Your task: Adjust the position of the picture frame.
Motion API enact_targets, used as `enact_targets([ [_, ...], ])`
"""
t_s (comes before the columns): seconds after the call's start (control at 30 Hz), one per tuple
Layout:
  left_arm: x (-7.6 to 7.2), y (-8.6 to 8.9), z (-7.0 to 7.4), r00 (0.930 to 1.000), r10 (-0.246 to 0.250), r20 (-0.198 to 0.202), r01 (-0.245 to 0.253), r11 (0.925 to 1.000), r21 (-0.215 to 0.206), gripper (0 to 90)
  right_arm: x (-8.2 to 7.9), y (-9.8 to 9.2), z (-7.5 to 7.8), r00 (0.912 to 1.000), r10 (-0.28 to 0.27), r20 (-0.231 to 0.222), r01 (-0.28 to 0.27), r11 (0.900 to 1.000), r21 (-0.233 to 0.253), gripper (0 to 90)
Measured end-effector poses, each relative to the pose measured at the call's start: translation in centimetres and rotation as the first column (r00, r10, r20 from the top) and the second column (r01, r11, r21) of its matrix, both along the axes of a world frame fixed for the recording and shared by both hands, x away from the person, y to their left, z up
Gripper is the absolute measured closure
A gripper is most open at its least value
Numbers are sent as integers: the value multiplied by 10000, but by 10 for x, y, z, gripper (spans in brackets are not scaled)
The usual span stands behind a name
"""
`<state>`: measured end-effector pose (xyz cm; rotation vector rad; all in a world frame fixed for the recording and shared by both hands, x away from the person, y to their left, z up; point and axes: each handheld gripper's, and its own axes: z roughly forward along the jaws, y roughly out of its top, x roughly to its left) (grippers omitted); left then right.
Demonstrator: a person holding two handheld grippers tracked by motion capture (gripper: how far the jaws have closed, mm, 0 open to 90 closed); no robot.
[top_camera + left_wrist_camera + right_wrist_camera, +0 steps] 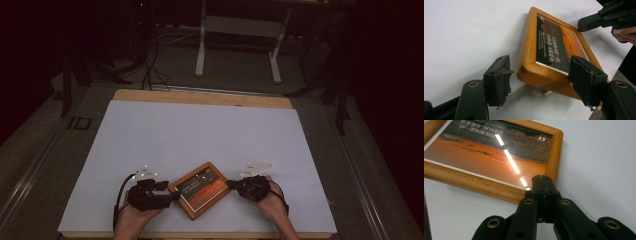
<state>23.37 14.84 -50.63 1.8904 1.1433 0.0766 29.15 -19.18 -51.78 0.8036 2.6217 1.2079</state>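
Black jaws of the left gripper stand wide apart, straddling the near corner of a wooden picture frame without clamping it; one pad sits clear of the frame's side over bare table, the other overlaps the frame's face near its lower edge, contact uncertain. Right gripper has its jaws pressed together with nothing between them, tips resting at or just over the frame's corner rail. From the high view, the frame lies face up on the white table sheet, near the person's edge, turned diagonally so its long axis runs from near-left to far-right. Left gripper meets its left corner, right gripper its right corner; both are equally close. A small peg or stand appears under the frame's raised corner. Judgement: the left tool is positioned to close on the frame; the right appears to steady it.
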Motion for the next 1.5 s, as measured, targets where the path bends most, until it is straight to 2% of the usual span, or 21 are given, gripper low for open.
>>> enact_targets([
  [0.2, 0, -4, -2, 9998, -61, -192, 59, 9999, -109, 343, -1, 0, 0, 10000, 21, 28, -21, 10000, -36, 900],
  [0.5, -1, -12, -4, 9984, -355, -444, 356, 9994, 29, 353, -3, -2, 0, 10000, 96, 9, -96, 9999, -116, 900],
  [0.7, -1, -12, -3, 9974, -255, -677, 254, 9997, -36, 367, -4, -7, 0, 10000, 21, -15, -21, 9997, -259, 900],
  [0.73, 0, -12, -3, 9970, -280, -722, 275, 9996, -77, 367, -5, -8, -2, 9999, -88, 131, 101, 9942, -1069, 900],
  [0.77, 0, -12, -3, 9970, -280, -722, 275, 9996, -77, 368, -5, -8, -2, 9999, -88, 131, 101, 9942, -1069, 900],
  [0.8, 0, -12, -3, 9969, -298, -725, 293, 9995, -79, 368, -6, -10, -11, 9992, -319, 224, 355, 9828, -1810, 900],
  [0.83, 0, -12, -3, 9969, -330, -719, 325, 9994, -81, 368, -6, -10, -11, 9992, -319, 224, 355, 9828, -1810, 900],
  [0.9, 0, -12, -3, 9968, -369, -709, 367, 9993, -41, 378, -5, -14, -11, 9995, -320, -61, 308, 9891, -1442, 900],
  [1.03, 0, -13, -4, 9965, -451, -702, 451, 9990, -15, 393, -6, -10, -8, 9993, -267, 253, 302, 9878, -1526, 900],
  [1.5, 0, -13, -5, 9942, -514, -943, 495, 9985, -228, 416, -9, -9, -2, 9988, -115, 475, 179, 9905, -1367, 900],
])
